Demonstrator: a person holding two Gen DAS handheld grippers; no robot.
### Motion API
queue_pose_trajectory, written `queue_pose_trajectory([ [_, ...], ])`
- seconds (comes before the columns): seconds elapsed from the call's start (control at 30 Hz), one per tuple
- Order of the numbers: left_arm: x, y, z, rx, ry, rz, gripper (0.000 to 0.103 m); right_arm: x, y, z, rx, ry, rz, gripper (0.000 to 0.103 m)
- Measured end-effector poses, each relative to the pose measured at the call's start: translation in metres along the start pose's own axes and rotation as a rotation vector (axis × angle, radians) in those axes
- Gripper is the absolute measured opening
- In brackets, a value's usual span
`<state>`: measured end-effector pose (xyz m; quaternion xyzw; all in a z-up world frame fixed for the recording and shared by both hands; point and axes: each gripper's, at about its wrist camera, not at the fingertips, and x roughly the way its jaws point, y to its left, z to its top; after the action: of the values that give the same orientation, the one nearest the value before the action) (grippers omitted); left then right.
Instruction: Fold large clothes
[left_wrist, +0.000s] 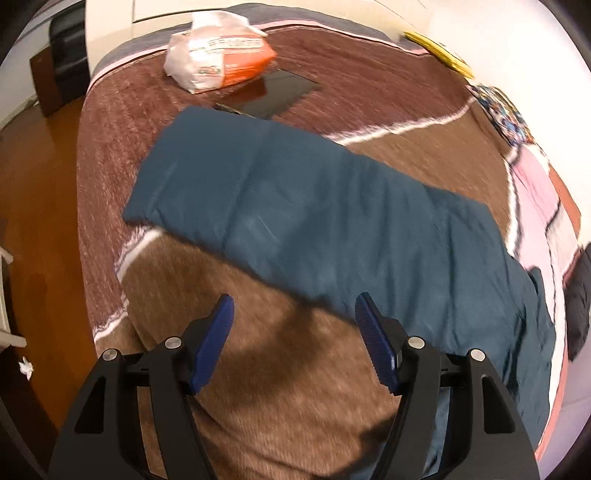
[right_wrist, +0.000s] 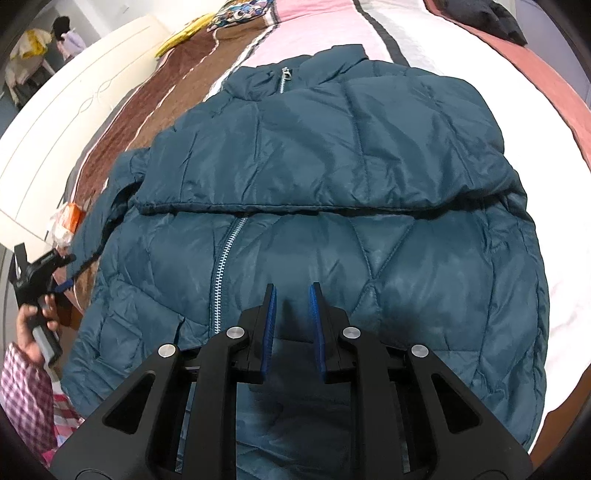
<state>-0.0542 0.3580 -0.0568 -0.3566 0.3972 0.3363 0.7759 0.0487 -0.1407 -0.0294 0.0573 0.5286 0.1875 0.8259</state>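
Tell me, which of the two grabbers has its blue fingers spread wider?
The left gripper: its blue pads stand far apart over the brown blanket. The right gripper leaves only a narrow gap above the teal jacket.

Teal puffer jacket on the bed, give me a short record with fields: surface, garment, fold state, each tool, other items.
surface: bed with a brown, pink and white striped blanket
garment: teal puffer jacket, zipper showing
fold state: one sleeve folded across the chest; the other sleeve stretched out flat
left tool: open, empty, above the blanket beside the stretched sleeve
right tool: narrow gap, nothing between the pads, over the jacket front
other items: orange and white plastic package; dark flat slab next to it
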Motion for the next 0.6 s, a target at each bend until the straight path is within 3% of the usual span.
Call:
queue_pose_trajectory([
  [0.17, 0.015, 0.008, 0.016, -0.05, -0.001, -0.005, 0.067, 0.004, 0.005, 0.003, -0.01, 0.007, -0.008, 0.019],
  [0.5, 0.043, 0.032, 0.033, -0.237, 0.033, -0.09, 0.067, 0.011, 0.012, 0.009, -0.029, 0.018, -0.021, 0.019],
  [0.57, 0.044, 0.028, 0.034, -0.226, 0.025, -0.077, 0.06, 0.012, 0.013, 0.01, -0.03, 0.019, -0.023, 0.019],
  [0.6, 0.044, 0.027, 0.035, -0.217, 0.02, -0.059, 0.044, 0.012, 0.013, 0.011, -0.029, 0.019, -0.022, 0.019],
])
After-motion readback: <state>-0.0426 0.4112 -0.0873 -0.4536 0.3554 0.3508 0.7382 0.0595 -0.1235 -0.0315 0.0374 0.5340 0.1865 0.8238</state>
